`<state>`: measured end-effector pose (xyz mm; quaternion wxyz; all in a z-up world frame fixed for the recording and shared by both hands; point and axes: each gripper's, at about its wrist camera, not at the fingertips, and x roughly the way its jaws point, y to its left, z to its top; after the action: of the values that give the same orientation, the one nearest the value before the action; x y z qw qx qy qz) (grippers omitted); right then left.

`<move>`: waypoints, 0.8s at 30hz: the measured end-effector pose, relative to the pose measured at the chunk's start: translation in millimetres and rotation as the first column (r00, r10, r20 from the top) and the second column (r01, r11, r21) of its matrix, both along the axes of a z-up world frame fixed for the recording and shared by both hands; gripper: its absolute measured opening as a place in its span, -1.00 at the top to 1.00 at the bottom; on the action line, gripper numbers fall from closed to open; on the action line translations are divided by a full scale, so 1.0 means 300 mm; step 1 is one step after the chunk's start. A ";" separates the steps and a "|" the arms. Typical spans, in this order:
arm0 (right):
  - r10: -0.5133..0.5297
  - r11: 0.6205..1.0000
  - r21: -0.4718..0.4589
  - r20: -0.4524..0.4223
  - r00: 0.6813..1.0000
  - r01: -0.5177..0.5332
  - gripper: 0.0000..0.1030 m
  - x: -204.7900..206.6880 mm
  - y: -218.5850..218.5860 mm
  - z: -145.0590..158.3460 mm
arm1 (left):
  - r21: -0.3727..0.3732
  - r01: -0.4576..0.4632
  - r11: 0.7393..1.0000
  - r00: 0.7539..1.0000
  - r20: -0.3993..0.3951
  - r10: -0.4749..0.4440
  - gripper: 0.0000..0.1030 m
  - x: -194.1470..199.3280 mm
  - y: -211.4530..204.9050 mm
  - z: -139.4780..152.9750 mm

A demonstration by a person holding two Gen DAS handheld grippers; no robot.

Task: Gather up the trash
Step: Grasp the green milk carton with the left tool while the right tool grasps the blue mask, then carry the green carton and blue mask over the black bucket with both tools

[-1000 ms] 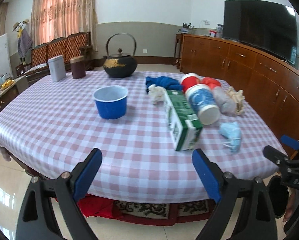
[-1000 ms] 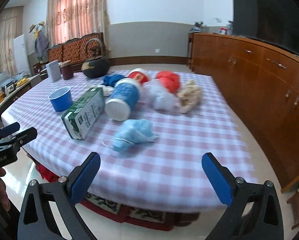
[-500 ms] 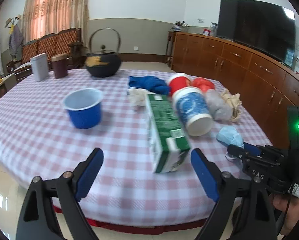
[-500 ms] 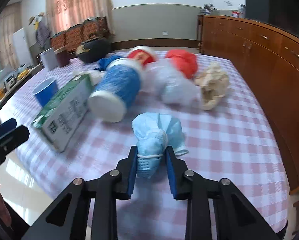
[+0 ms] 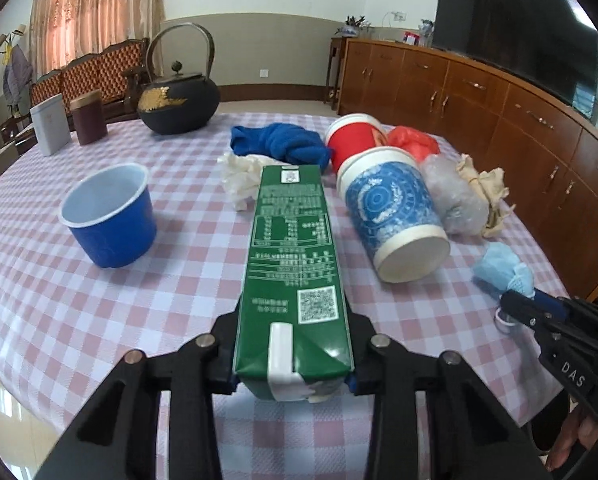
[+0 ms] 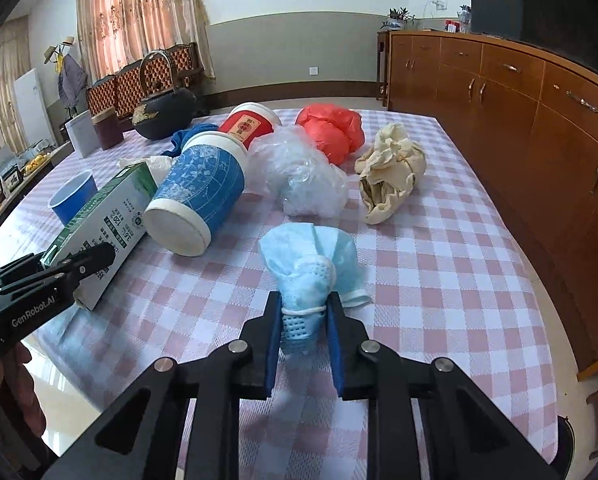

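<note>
My left gripper (image 5: 293, 354) is shut on the near end of a green milk carton (image 5: 293, 256) that lies lengthwise on the checked table (image 5: 99, 320). My right gripper (image 6: 303, 330) is shut on a crumpled blue face mask (image 6: 311, 264) at the table's near right. Other trash lies behind: a blue-patterned paper cup (image 5: 395, 216) on its side, a red cup (image 5: 355, 136), a clear plastic bag (image 6: 299, 172), a red bag (image 6: 333, 130), crumpled beige paper (image 6: 391, 172) and a white tissue (image 5: 239, 172).
A blue bowl (image 5: 109, 216) stands upright left of the carton. A blue cloth (image 5: 279, 142), a black iron kettle (image 5: 179, 100), a white tin (image 5: 51, 124) and a brown tin (image 5: 87, 120) stand further back. A wooden sideboard (image 6: 539, 128) runs along the right.
My left gripper moved forward and closed on the milk carton. My right gripper closed on the face mask half a second ago and still holds it.
</note>
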<state>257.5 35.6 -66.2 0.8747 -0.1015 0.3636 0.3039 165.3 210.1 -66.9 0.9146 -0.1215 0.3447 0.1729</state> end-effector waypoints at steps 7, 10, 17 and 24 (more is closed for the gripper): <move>-0.020 0.999 0.027 0.020 1.000 0.019 0.58 -0.055 -0.064 0.040 | 0.020 0.031 0.999 0.999 0.033 -0.032 0.26 -0.069 -0.044 0.045; -0.037 0.999 0.036 0.036 0.999 0.035 0.58 -0.087 -0.110 0.071 | 0.030 0.051 0.998 0.998 0.044 -0.053 0.26 -0.097 -0.086 0.069; -0.088 0.995 0.055 0.077 0.993 0.084 0.58 -0.152 -0.222 0.145 | 0.039 0.108 0.993 0.992 0.061 -0.110 0.26 -0.118 -0.180 0.115; -0.144 0.988 0.074 0.104 0.984 0.137 0.58 -0.192 -0.347 0.198 | 0.052 0.179 0.983 0.981 0.070 -0.182 0.26 -0.115 -0.297 0.144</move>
<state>199.8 -68.5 -6.9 0.9154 -0.0628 0.3114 0.2473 130.7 121.0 -23.8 0.9412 -0.0752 0.3161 0.0925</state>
